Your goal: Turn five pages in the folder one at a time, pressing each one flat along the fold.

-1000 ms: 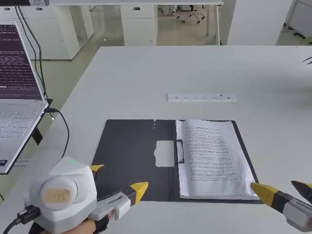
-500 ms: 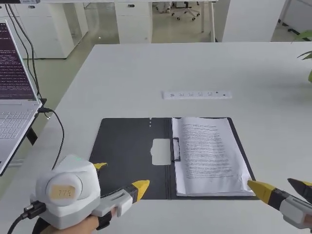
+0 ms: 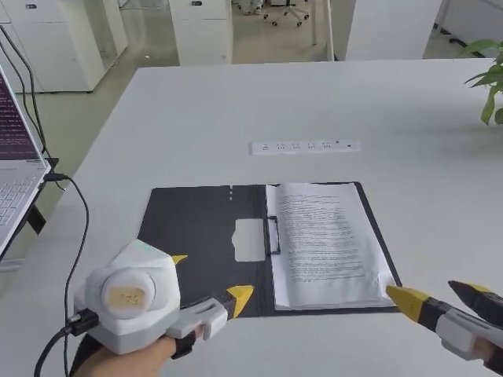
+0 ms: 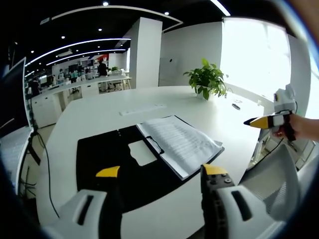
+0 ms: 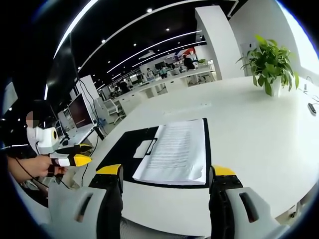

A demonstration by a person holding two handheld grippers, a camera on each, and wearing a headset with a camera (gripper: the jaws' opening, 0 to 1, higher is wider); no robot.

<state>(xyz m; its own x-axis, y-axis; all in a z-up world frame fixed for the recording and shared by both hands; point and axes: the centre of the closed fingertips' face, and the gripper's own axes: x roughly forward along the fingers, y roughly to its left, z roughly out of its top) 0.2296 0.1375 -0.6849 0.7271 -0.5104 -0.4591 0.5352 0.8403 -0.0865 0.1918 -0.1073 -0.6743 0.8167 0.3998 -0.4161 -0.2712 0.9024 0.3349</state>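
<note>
Left tool (image 3: 209, 278) and right tool (image 3: 436, 293) both hang open and empty, with the open folder (image 3: 196, 228) on the counter (image 3: 236, 110) just ahead. Its pages (image 3: 326, 243) lie nearest the right tool; biting deep at that corner would likely lift several sheets together.

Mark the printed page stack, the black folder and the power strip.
White stack of printed pages (image 3: 326, 236), head view, middle of top sheet.
Black open folder (image 3: 192, 232), head view, bare left cover.
White oblong power strip (image 3: 305, 146), head view, its middle.
</note>
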